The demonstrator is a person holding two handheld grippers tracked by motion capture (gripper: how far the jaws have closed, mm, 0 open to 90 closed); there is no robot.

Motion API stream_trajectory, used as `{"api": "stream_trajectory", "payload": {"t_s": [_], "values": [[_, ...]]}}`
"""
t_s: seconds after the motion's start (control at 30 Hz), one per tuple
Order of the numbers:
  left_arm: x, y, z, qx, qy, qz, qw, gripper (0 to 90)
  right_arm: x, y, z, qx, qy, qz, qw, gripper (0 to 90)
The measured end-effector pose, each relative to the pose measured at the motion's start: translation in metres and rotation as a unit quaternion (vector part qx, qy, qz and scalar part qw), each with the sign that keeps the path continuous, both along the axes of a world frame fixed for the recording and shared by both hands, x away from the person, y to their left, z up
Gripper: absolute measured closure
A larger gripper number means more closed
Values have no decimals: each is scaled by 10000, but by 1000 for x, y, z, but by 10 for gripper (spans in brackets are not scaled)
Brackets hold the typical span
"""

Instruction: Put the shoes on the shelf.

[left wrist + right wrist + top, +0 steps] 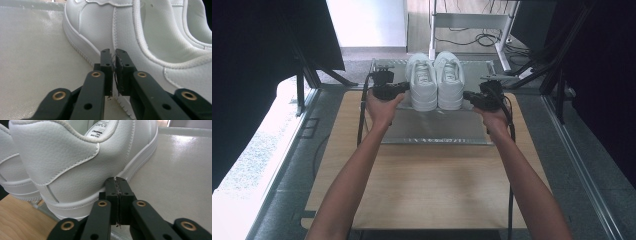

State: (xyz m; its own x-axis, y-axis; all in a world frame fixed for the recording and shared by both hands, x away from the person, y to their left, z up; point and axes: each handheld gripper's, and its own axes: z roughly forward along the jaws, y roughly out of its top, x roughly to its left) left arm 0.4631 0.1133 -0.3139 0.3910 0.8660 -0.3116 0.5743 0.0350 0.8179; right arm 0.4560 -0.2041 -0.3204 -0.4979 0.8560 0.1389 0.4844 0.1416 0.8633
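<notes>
Black jaws of the left gripper (pixel 115 72) rise from the bottom of its own view, pressed almost together with only a thin slit between the pads and nothing held; their tips sit just beside the outer side of the left shoe (pixel 140 32), low near the sole. Jaws of the right gripper (pixel 116 197) stand the same way, closed pad to pad and empty, tips just at the sole edge of the right shoe (pixel 75 162) by its heel.

From the high view, 2 forearms reach up the table (pixel 422 185); the left gripper (pixel 404 88) flanks the pair on one side and the right gripper (pixel 467 95) on the other. Both white shoes stand side by side, touching, toes pointing away, on a pale mat (pixel 437 127) at the far end of the table. Heels sit at the mat's near portion.

Judging by the look, each shoe is light, with a smooth, slightly slick leather-like upper that dents under pressure, and a stiff rubber sole with a ribbed edge. Best holds would likely be the padded heel collar, where a jaw can go inside the opening and the other outside, or the firm heel counter. Smooth flat sides give closed jaws only a push, not a grip, and pads may slide on them
</notes>
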Motion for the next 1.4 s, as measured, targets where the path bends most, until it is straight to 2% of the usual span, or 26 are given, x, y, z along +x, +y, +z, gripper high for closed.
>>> {"api": "stream_trajectory", "payload": {"t_s": [0.1, 0.13, 0.17, 0.2, 0.27, 0.33, 0.4, 0.43, 0.47, 0.5, 0.53, 0.67, 0.73, 0.9, 0.93, 0.97, 1.03, 1.07, 1.1, 1.13, 1.17, 1.2, 1.23, 1.27, 1.3, 1.4], "values": [[0, 3, -1, -68, 36, -54, 10000, 776, 1, -3, -1, 37, 15, 4, 10000, 825], [-1, 6, -1, -94, 5, -102, 9999, 751, 2, -7, -1, 87, 40, 36, 9999, 772], [-1, 6, -1, -94, 5, -102, 9999, 720, 2, -7, -1, 87, 40, 36, 9999, 772], [-2, 7, -1, -63, -50, -120, 9999, 685, 0, -11, 0, 172, -24, 56, 9998, 705], [-5, 9, -2, -16, -112, -153, 9998, 659, -1, -12, 0, 217, -56, 73, 9997, 690], [-8, 10, -4, -29, -100, -170, 9998, 577, -7, -17, 1, 282, -210, 151, 9993, 640], [-11, 13, -6, -34, -81, -180, 9998, 545, -9, -18, 2, 265, -257, 131, 9992, 622], [-13, 14, -6, -38, -110, -156, 9998, 530, -12, -20, 3, 252, -292, 129, 9992, 602], [-16, 15, -7, -39, -142, -152, 9998, 501, -19, -23, 5, 237, -432, 122, 9987, 569], [-19, 16, -7, -47, -163, -166, 9997, 501, -19, -23, 5, 237, -432, 122, 9987, 569], [-25, 18, -7, -79, -216, -217, 9995, 479, -26, -26, 6, 218, -554, 108, 9982, 542], [-33, 19, -7, -13, -291, -286, 9992, 468, -33, -29, 6, 240, -665, 138, 9974, 513], [-41, 22, -8, -57, -389, -314, 9987, 450, -38, -31, 2, 247, -782, 321, 9961, 496], [-51, 27, -13, -24, -439, -480, 9979, 425, -44, -32, -4, 294, -795, 508, 9951, 480], [-55, 32, -18, 58, -399, -564, 9976, 424, -48, -32, -9, 246, -821, 565, 9947, 479], [-55, 32, -18, 58, -399, -564, 9976, 421, -48, -32, -9, 246, -821, 565, 9947, 479], [-61, 37, -22, 47, -408, -550, 9976, 419, -54, -32, -15, 65, -840, 601, 9946, 472], [-68, 42, -27, -8, -436, -558, 9975, 417, -56, -33, -16, 17, -868, 593, 9945, 472], [-68, 42, -27, -8, -436, -558, 9975, 417, -56, -33, -16, 17, -868, 593, 9945, 472], [-77, 45, -31, -77, -438, -601, 9972, 417, -62, -35, -18, 14, -885, 626, 9941, 473], [-77, 45, -31, -77, -438, -601, 9972, 416, -62, -35, -18, 14, -885, 626, 9941, 473], [-86, 48, -34, -185, -413, -705, 9965, 417, -69, -36, -21, 16, -894, 656, 9938, 472], [-86, 48, -34, -185, -413, -705, 9965, 417, -69, -36, -21, 16, -894, 656, 9938, 472], [-96, 49, -37, -142, -432, -796, 9958, 417, -75, -38, -24, 59, -895, 718, 9934, 474], [-96, 49, -37, -142, -432, -796, 9958, 416, -75, -38, -24, 59, -895, 718, 9934, 474], [-111, 53, -42, -212, -464, -904, 9946, 415, -83, -39, -32, 30, -854, 766, 9934, 473]]}}
